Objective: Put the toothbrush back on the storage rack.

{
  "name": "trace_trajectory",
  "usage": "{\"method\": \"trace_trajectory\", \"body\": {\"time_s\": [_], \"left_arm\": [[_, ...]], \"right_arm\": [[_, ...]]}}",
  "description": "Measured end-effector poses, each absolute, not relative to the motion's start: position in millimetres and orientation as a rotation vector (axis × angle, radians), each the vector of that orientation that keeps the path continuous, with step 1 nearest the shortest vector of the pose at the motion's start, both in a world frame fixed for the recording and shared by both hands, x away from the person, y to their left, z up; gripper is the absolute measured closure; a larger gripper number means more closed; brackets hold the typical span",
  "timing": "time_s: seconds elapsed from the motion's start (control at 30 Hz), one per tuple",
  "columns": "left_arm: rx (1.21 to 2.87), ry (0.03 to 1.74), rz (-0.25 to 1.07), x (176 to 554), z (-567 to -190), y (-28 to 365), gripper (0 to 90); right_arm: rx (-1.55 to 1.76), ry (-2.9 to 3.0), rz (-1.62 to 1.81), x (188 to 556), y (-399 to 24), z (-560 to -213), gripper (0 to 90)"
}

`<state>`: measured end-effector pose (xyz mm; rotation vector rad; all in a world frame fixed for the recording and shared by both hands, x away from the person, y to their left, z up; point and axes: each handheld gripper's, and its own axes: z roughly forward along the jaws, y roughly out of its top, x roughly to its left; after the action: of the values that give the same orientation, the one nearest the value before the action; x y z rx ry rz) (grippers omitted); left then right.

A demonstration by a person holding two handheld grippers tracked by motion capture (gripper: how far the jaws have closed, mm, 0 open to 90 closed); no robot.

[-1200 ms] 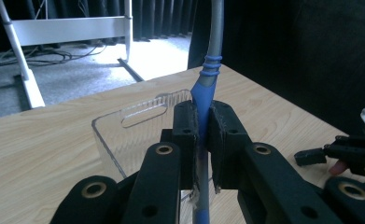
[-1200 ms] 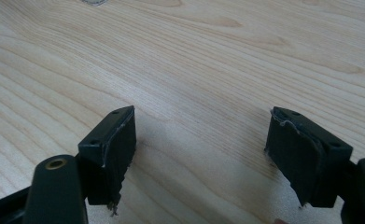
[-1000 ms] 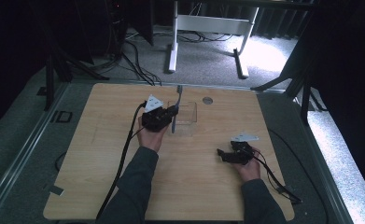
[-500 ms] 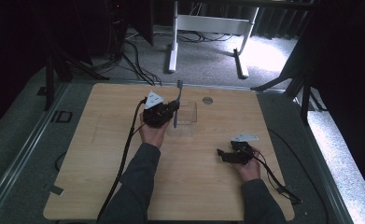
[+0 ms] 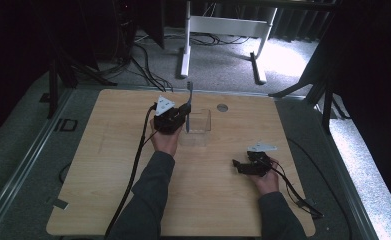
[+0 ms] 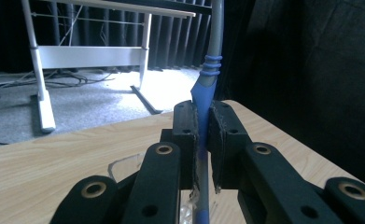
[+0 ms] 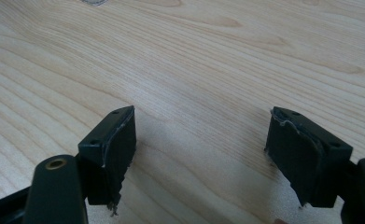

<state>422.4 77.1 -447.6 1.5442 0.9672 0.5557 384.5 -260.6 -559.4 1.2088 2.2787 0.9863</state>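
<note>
wood-grain table [image 5: 133, 200] amid grey carpet [image 5: 28, 150], black curtains [image 6: 311, 70]

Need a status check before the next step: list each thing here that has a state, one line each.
left gripper: shut on the toothbrush.
toothbrush: upright, clamped between the jaws, lower end over the clear container.
clear container: upright on the table, top open.
right gripper: open, nothing between the jaws, low over the table.
table: wooden top, bare near the person.
</note>
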Motion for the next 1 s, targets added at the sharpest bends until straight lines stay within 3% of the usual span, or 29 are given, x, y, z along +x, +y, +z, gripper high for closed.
{"method": "trace_trajectory", "body": {"time_s": [0.43, 0.83, 1.0], "left_arm": [[1.620, 0.947, 0.628, 434.3, -458.5, 67.1, 81.5], [1.915, 0.873, 0.645, 441.3, -472.2, 49.7, 81.2], [1.940, 0.834, 0.613, 437.1, -472.9, 49.0, 70.6]], "right_arm": [[1.213, 2.279, 0.986, 384.4, -260.5, -559.3, 23.8], [1.211, 2.279, 0.987, 384.4, -260.5, -559.4, 23.8], [1.211, 2.279, 0.987, 384.4, -260.5, -559.4, 23.8]]}}
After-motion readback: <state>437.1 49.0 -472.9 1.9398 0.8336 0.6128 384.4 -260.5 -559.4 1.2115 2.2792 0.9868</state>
